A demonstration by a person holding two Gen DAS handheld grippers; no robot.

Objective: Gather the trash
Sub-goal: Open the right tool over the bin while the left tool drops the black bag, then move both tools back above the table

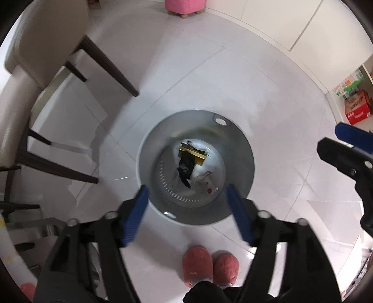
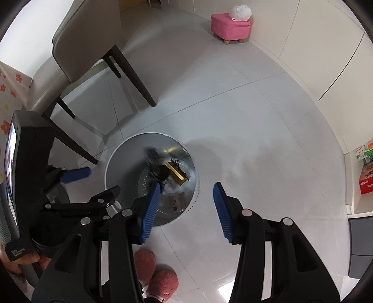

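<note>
- The left gripper (image 1: pixel 187 198) points almost straight down over the mouth of the grey bin (image 1: pixel 242 163), its 2 blue pads spread wide with nothing between them.
- In the bin lie a gold and black packet (image 1: pixel 192 156), a crumpled black bag (image 1: pixel 185 169) and a pale wrapper (image 1: pixel 205 183); the packet and bag look slightly blurred in the right wrist view.
- The right gripper (image 2: pixel 186 205) hangs just to the side of the bin, its jaws parted to a middling width and empty; 1 pad overlaps the bin's rim in the picture, the other stands over the bare floor (image 2: pixel 256 116).
- The bin stands on the pale tiled floor, just in front of a pair of pink slippers (image 1: pixel 209 265) worn by the person.
- A chair (image 2: pixel 93 39) with dark legs stands near the bin, on the left of both views.
- Well apart, by the far wall, a pink stool (image 2: pixel 229 26) carries a white bag (image 2: pixel 241 11).
- At the right edge, a shelf holds a red box (image 1: pixel 357 107) and green and white cartons (image 1: pixel 349 85).
</note>
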